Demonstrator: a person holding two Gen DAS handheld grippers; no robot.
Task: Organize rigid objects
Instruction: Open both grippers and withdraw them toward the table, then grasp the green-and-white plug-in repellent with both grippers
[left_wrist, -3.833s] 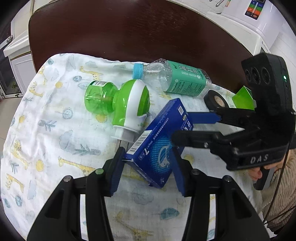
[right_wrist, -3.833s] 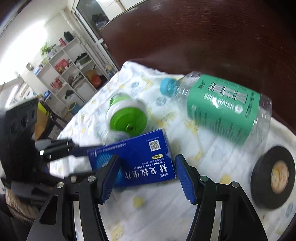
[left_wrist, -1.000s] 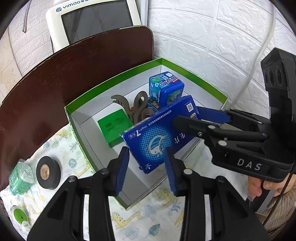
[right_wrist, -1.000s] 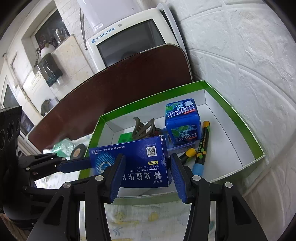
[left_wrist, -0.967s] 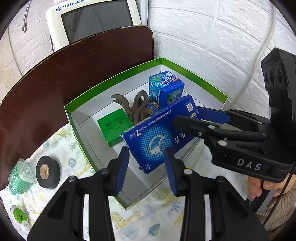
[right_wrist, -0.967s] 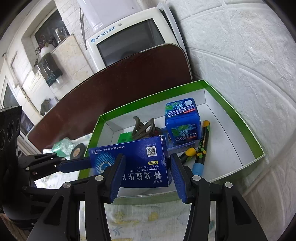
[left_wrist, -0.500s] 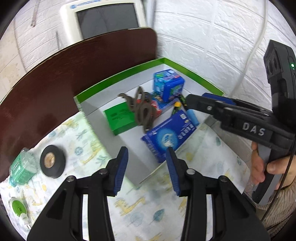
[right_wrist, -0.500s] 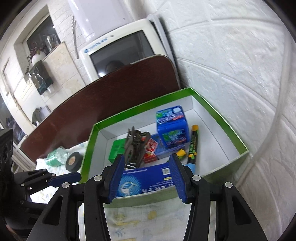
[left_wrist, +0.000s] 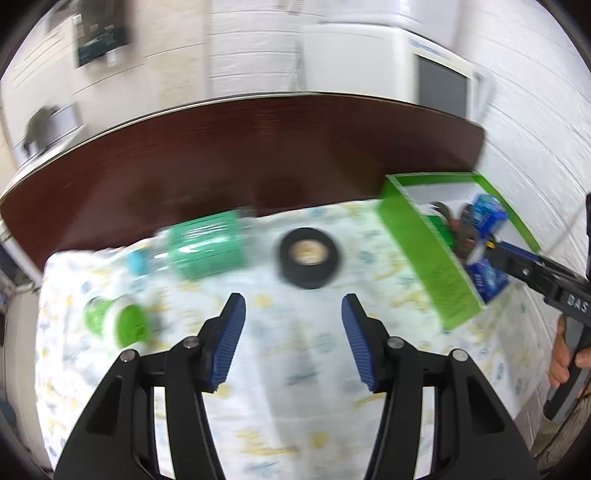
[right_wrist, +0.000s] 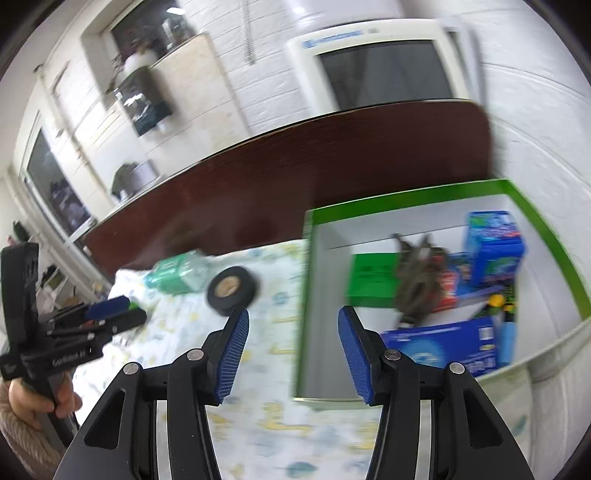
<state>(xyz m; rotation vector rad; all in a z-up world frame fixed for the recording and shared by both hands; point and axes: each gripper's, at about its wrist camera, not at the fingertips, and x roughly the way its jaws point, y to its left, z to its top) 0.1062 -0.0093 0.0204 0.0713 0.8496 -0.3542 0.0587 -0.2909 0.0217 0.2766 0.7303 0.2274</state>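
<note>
My left gripper (left_wrist: 293, 332) hovers over the patterned cloth (left_wrist: 295, 413). Its jaws are opening and nothing is between them. Just beyond it lies a black tape roll (left_wrist: 308, 256). A green-labelled bottle (left_wrist: 201, 251) lies left of the roll, and a green plug-in bottle (left_wrist: 118, 325) lies nearer still. My right gripper (right_wrist: 293, 350) stands open and empty at the near left corner of the green box (right_wrist: 406, 203). The flat blue box (right_wrist: 443, 347) lies inside that green box against its near wall, free of both grippers. The whole scene is blurred by motion.
The green box also holds a blue tin (right_wrist: 493, 247), a green packet (right_wrist: 369, 277), brown wooden pieces (right_wrist: 417, 284) and markers (right_wrist: 508, 321). The cloth covers part of a dark brown table (left_wrist: 258, 155). A white wall and an old monitor (right_wrist: 384, 70) stand behind.
Both grippers let go of the flat blue box, which now lies in the green box. Both swung left toward the cloth, and the left jaws spread wider.
</note>
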